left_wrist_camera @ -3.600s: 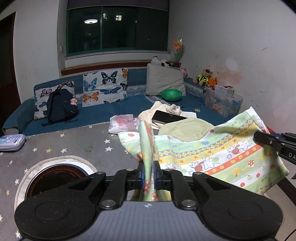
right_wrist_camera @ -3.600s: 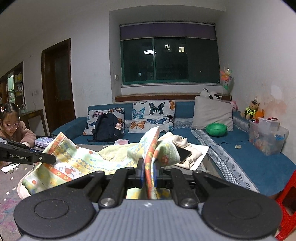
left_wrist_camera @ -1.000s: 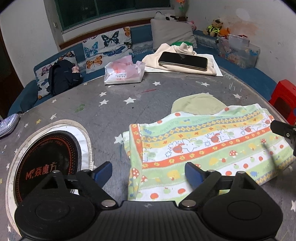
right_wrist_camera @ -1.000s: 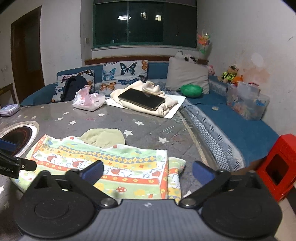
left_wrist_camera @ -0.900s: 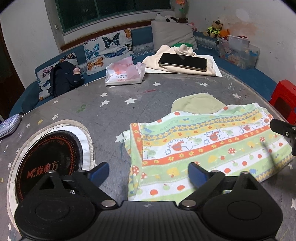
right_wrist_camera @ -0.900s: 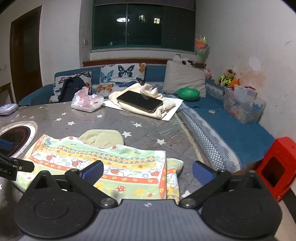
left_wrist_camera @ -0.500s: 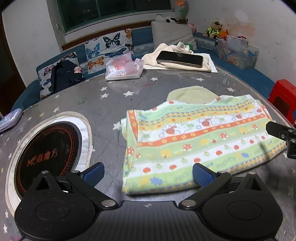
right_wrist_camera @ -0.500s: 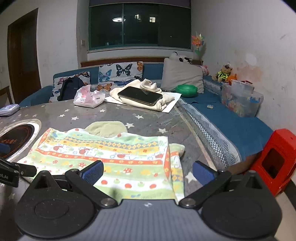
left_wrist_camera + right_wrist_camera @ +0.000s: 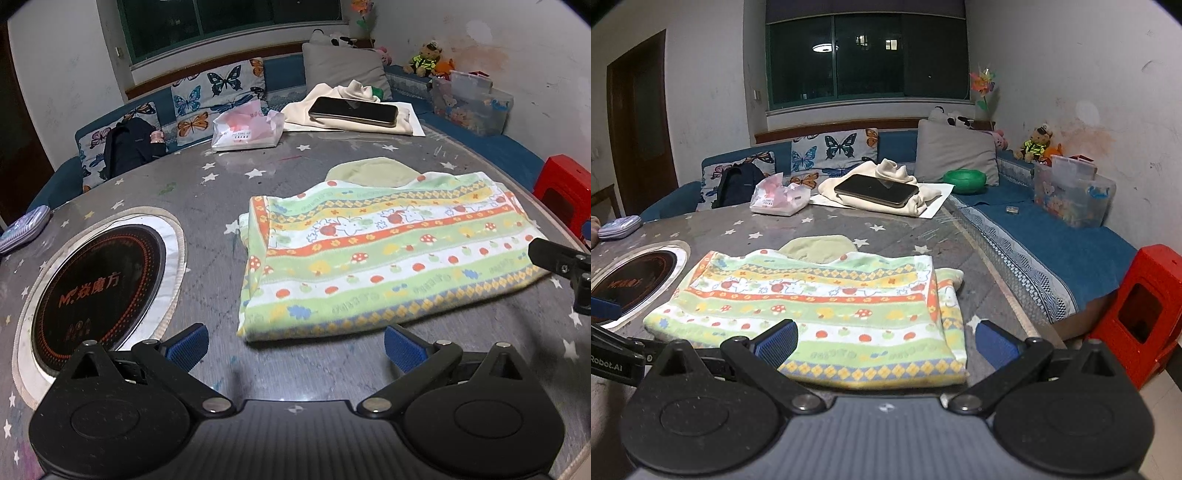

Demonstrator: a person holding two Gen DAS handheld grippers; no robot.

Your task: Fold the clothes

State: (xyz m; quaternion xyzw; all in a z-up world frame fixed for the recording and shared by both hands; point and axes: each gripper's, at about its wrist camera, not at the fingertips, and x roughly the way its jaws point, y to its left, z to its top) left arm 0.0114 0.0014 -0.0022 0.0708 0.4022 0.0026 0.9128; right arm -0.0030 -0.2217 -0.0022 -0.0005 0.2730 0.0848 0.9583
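Black gripper (image 9: 294, 349) linkages, silver screws, blue ribbed fingers (image 9: 186, 344).

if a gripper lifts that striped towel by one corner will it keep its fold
Probably not: the green and orange striped terry towel lies limp, layers loosely stacked, so it would likely droop and unfold. It looks light, and pushing would probably bunch it on the grey star-print table cover.

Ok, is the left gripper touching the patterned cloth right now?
Apart. In the left wrist view, the left gripper is open, and bare table shows between its blue fingertips and the patterned cloth.
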